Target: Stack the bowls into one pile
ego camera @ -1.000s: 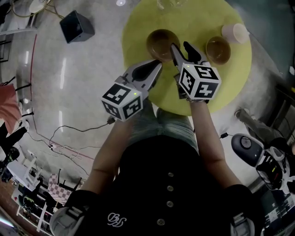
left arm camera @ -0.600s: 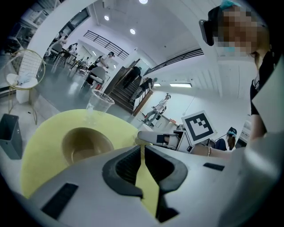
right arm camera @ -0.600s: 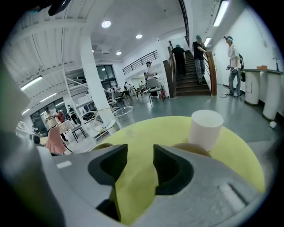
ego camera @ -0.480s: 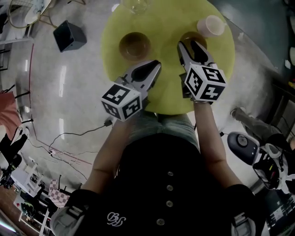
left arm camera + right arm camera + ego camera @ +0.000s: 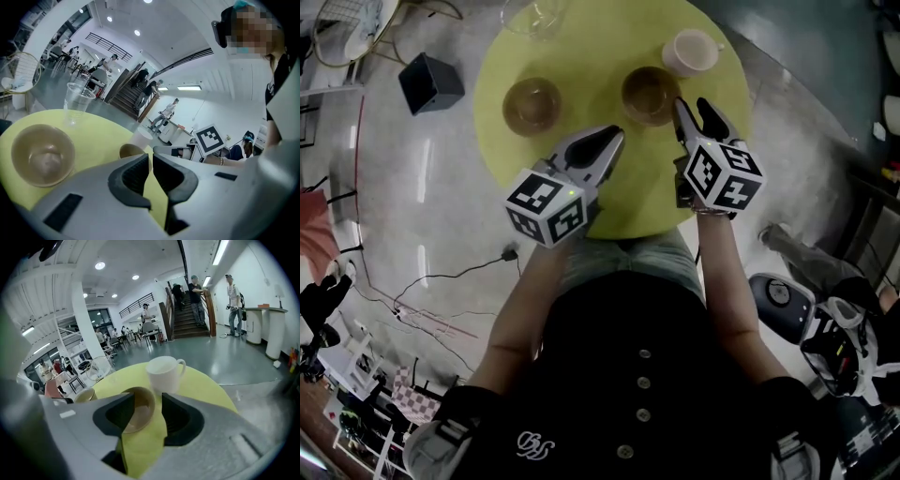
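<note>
In the head view a round yellow table (image 5: 609, 202) carried two brown bowls, well apart and not stacked: the left bowl (image 5: 532, 103) sat toward nine o'clock on the tabletop, and the right bowl (image 5: 650, 94) sat just off the centre toward two o'clock. A white mug (image 5: 691, 52) stood farther out at two o'clock, just beyond the right bowl, and a clear plastic cup (image 5: 530, 14) stood at the eleven o'clock edge. A black box (image 5: 429, 82) lay on the floor off the table's ten o'clock side. The left gripper (image 5: 614, 138) hovered over the table at about six o'clock from the centre, its tips drawn to a point; the right gripper (image 5: 694, 111) pointed at the right bowl from that bowl's four o'clock side, one tip close to the rim. In the left gripper view the left gripper (image 5: 151, 161) had its jaws all but together, only a thin slit between the pads and nothing in it; the left bowl (image 5: 42, 154) lay at nine o'clock of the jaws, the right bowl (image 5: 130, 151) peeked out just above them, and the clear plastic cup (image 5: 77, 101) stood at ten o'clock. In the right gripper view the right gripper (image 5: 147, 399) had its jaws well apart and held nothing; the right bowl (image 5: 140, 411) showed through the gap, untouched by the pads, with the white mug (image 5: 164, 373) just behind it at twelve o'clock and the left bowl (image 5: 84, 394) off at nine o'clock.
</note>
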